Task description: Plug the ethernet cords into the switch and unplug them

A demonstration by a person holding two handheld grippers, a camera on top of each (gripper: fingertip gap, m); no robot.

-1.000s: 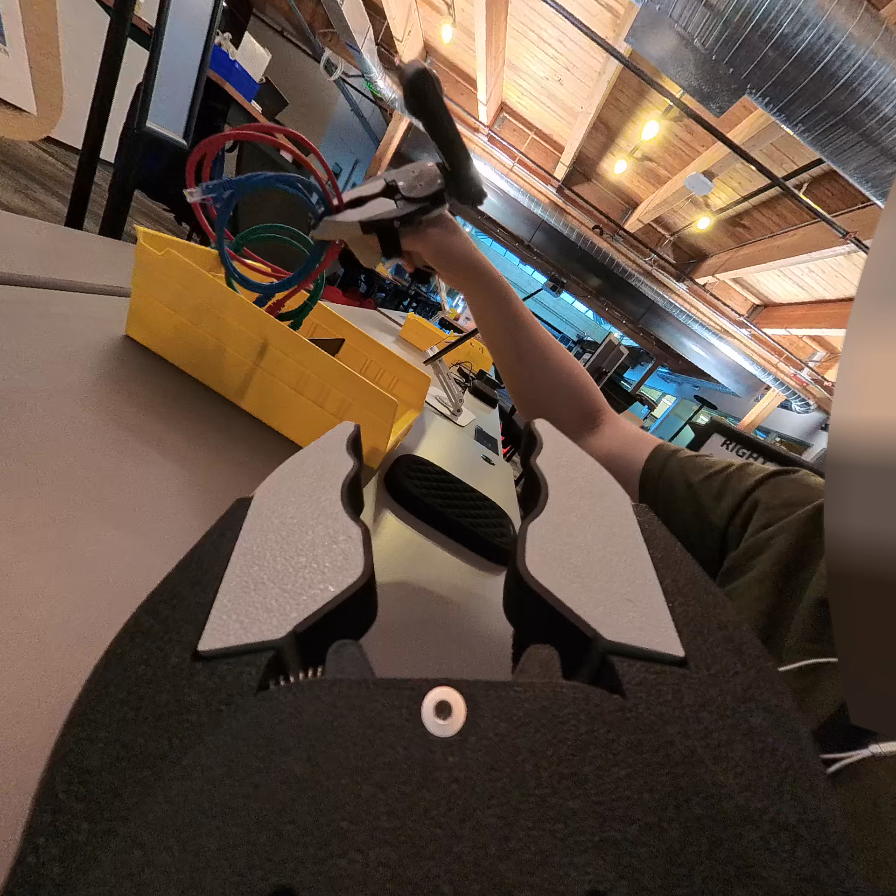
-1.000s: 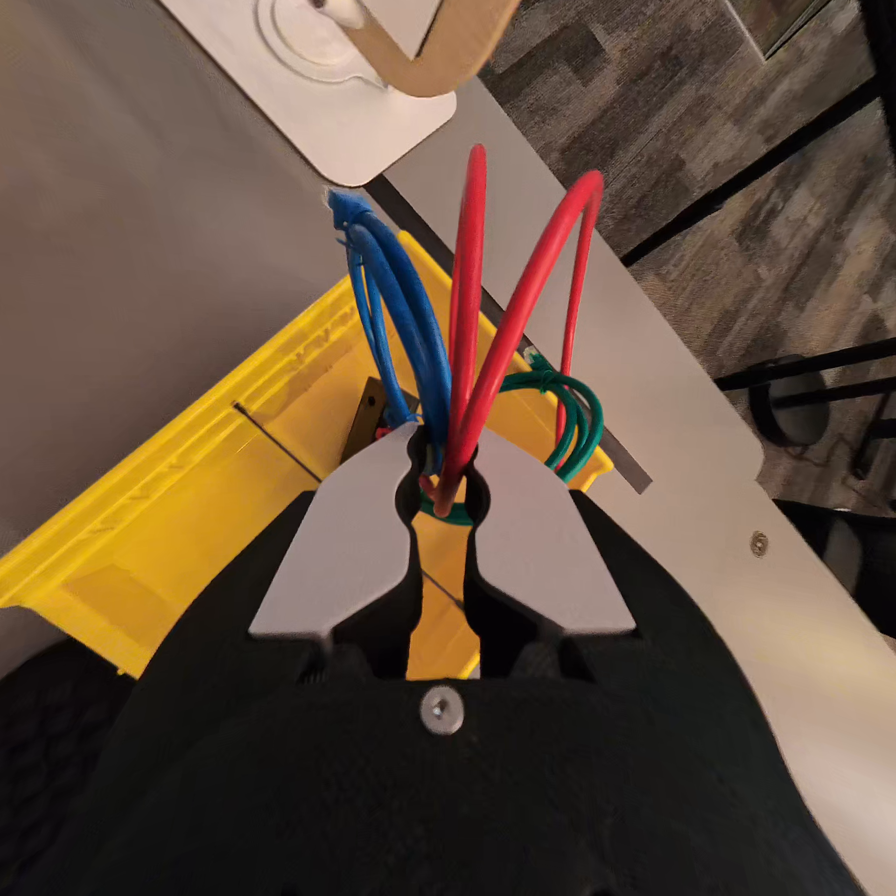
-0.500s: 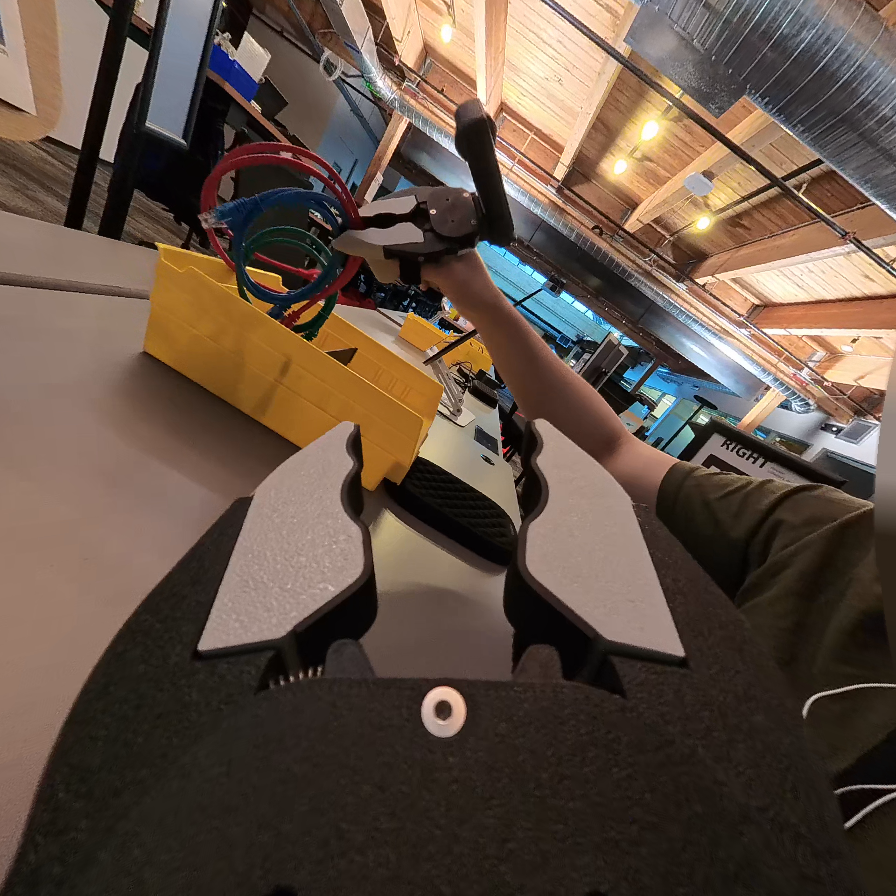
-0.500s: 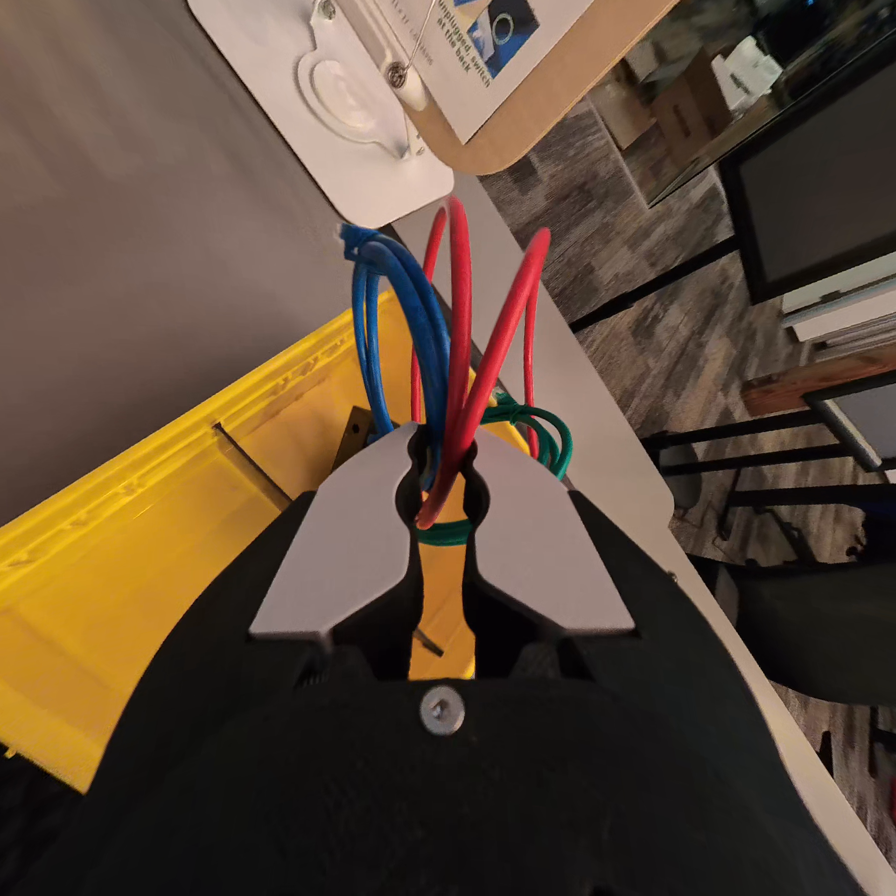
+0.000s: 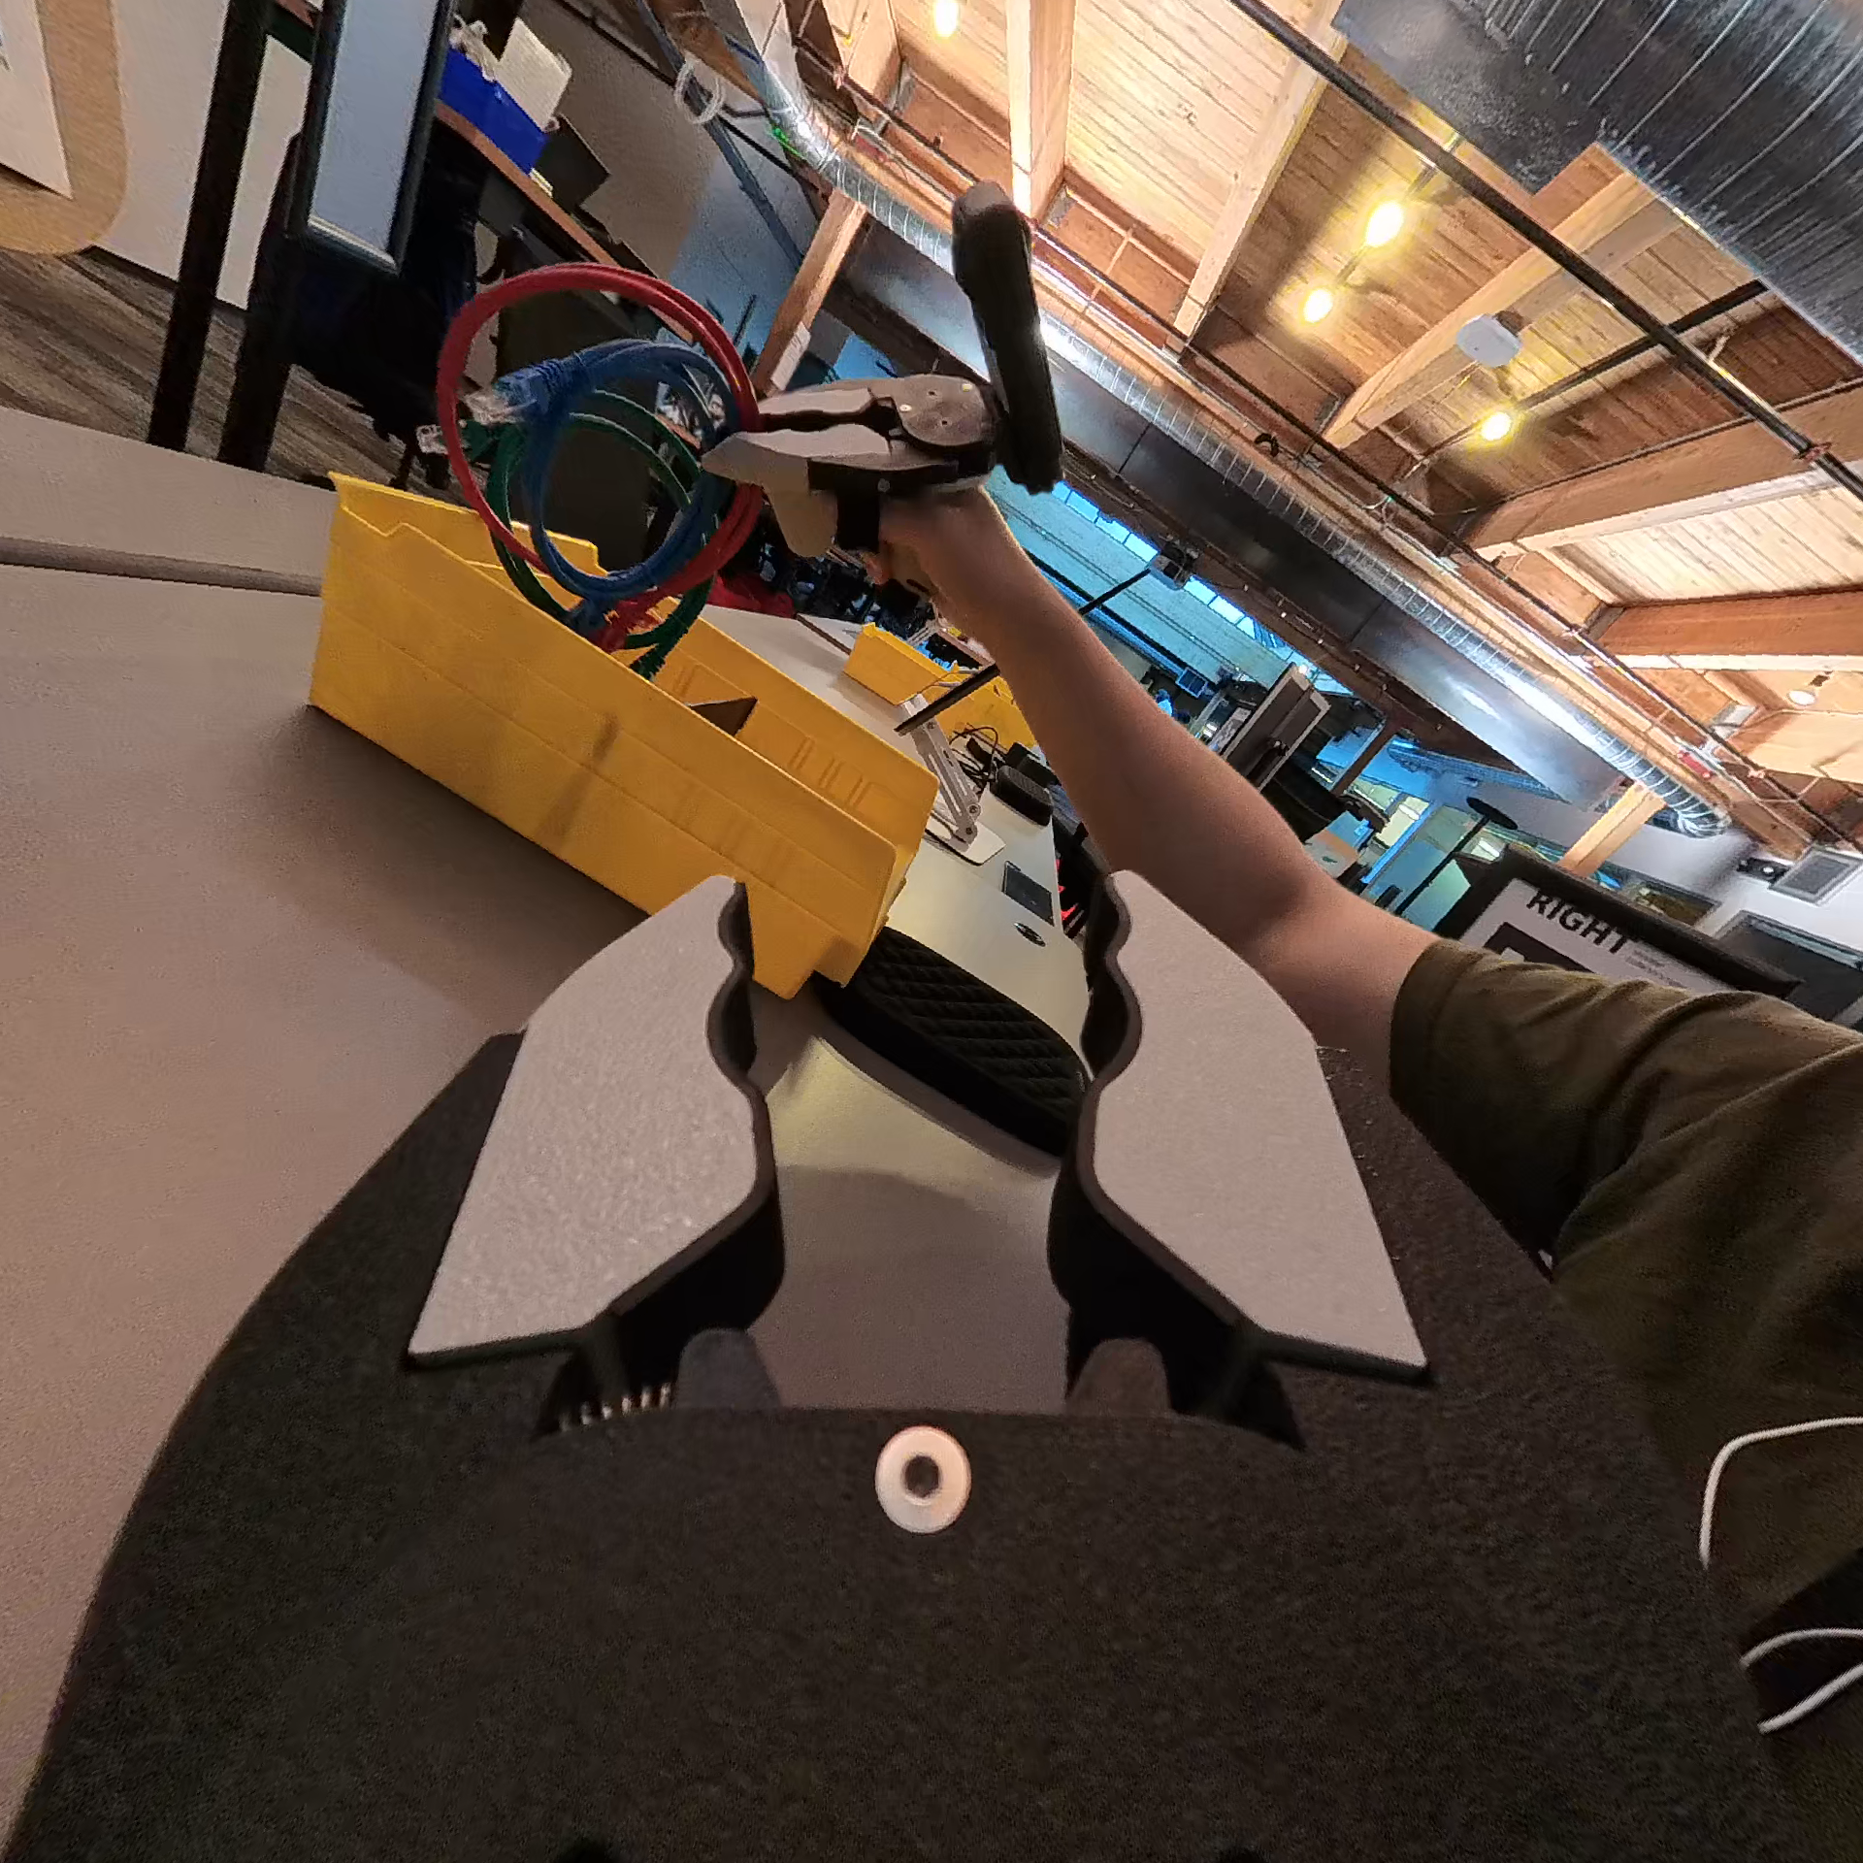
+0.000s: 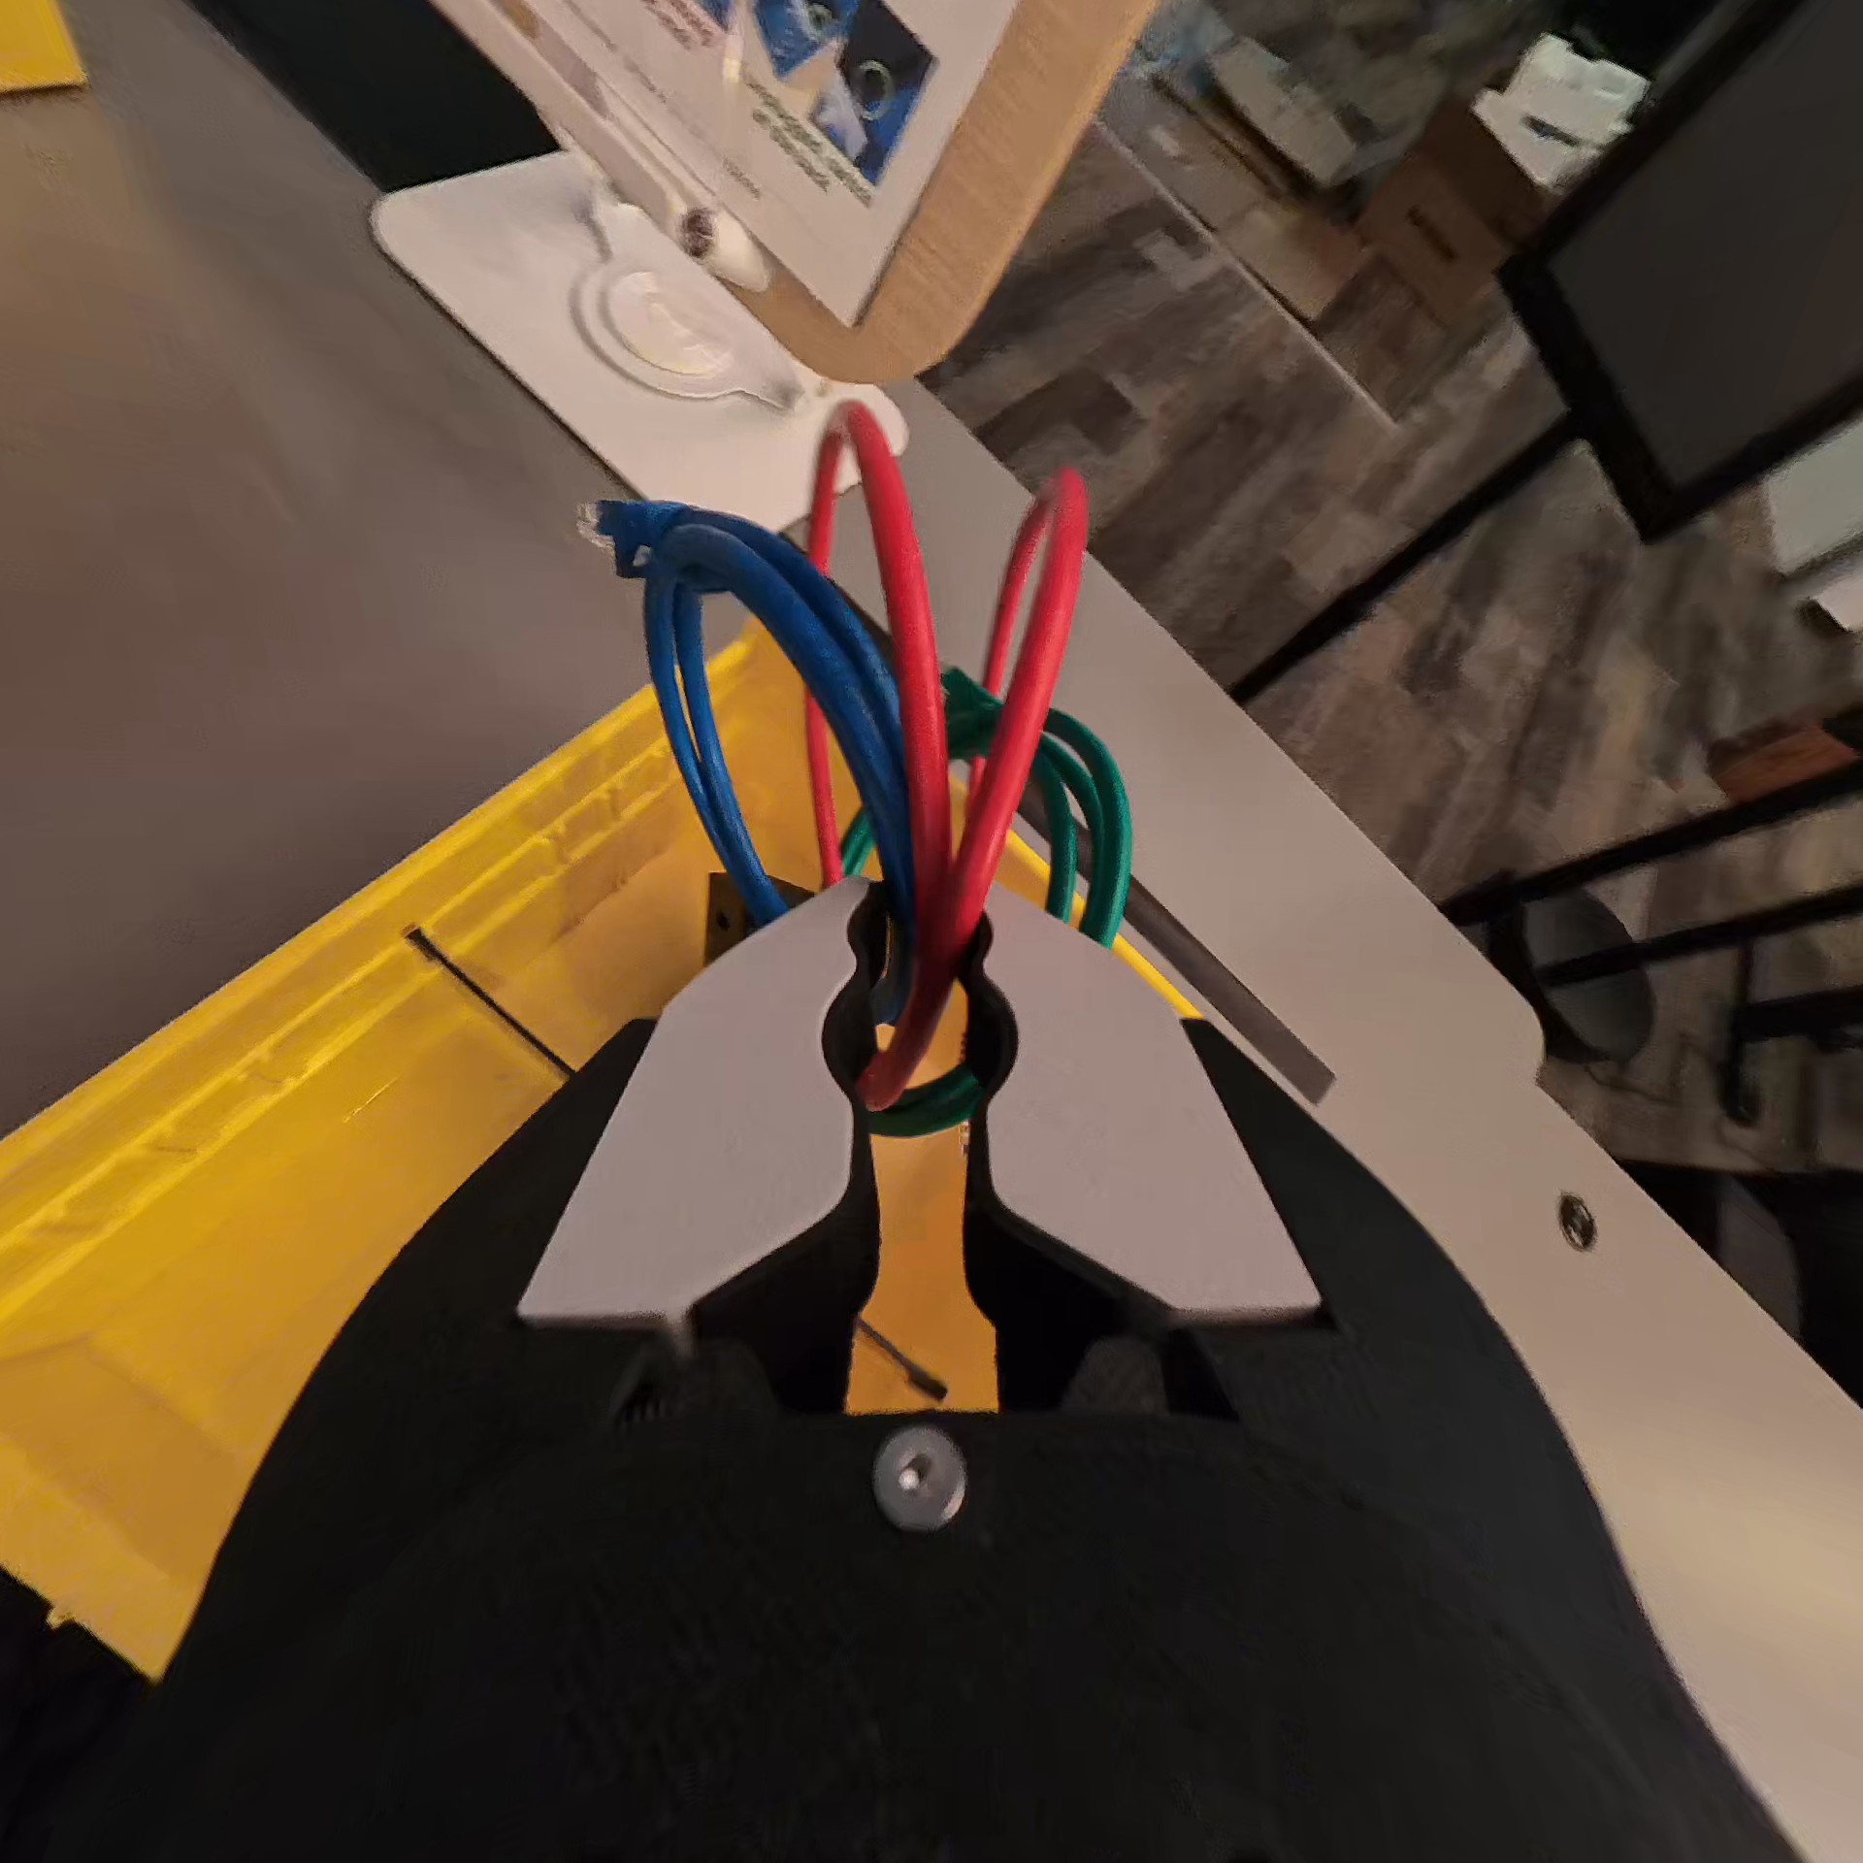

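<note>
Coiled cords lifted above the yellow bin (image 6: 302, 1109)

The right gripper (image 6: 919, 943) is clenched on the red (image 6: 912, 706), blue (image 6: 806, 645) and green cords (image 6: 1094, 806) over the bin; the left gripper (image 5: 917, 938) sits released beside the bin.

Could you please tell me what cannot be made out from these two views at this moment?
- Switch: not identifiable in either view; a dark item in the yellow bin is mostly hidden by the right gripper.
- Lower cord ends: in the left wrist view, the bin wall hides them.
- Which of the red, blue and green cords is truly pinched: the fingers cover the contact.
- Stand's sheet: blurred.
</note>
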